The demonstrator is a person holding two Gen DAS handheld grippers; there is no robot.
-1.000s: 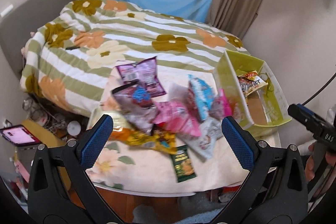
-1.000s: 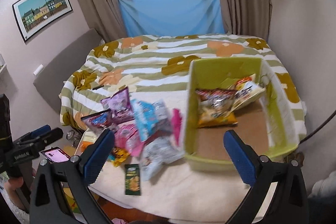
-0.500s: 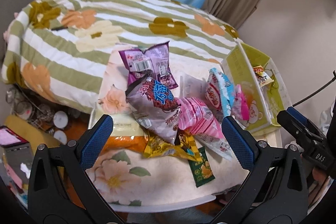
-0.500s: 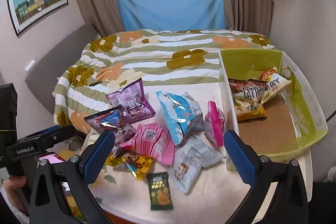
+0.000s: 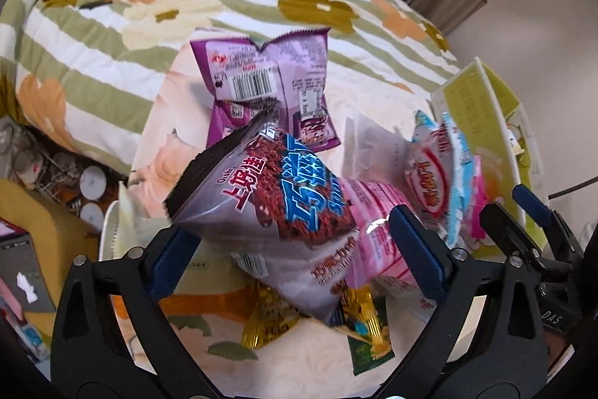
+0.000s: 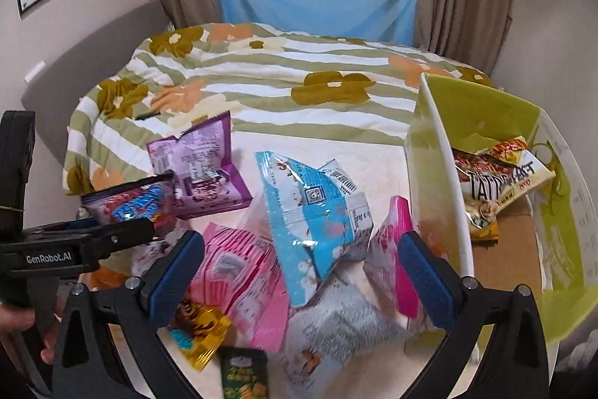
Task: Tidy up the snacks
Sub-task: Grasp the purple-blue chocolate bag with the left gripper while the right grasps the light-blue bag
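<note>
Several snack packets lie heaped on a small cloth-covered table [image 6: 351, 152]. My left gripper [image 5: 295, 251] is open, its jaws on either side of a grey packet with blue lettering [image 5: 276, 208]; it also shows in the right wrist view [image 6: 130, 204]. A purple packet [image 5: 269, 88] lies behind it. My right gripper [image 6: 299, 272] is open over a light blue packet [image 6: 310, 223] and a pink packet [image 6: 243, 275]. A yellow-green bin [image 6: 560, 249] at the right holds a few packets [image 6: 493, 178].
A bed with a striped flowered cover [image 6: 261, 70] lies right behind the table. A gold packet [image 6: 198, 331], a green packet [image 6: 243, 376] and a white packet [image 6: 336, 328] lie at the table's near edge. Clutter sits on the floor at left [image 5: 56, 182].
Both grippers have moved forward and down, close over the heap. The left jaws now straddle the grey packet; the right gripper has shifted left from the bin to the blue packet.
</note>
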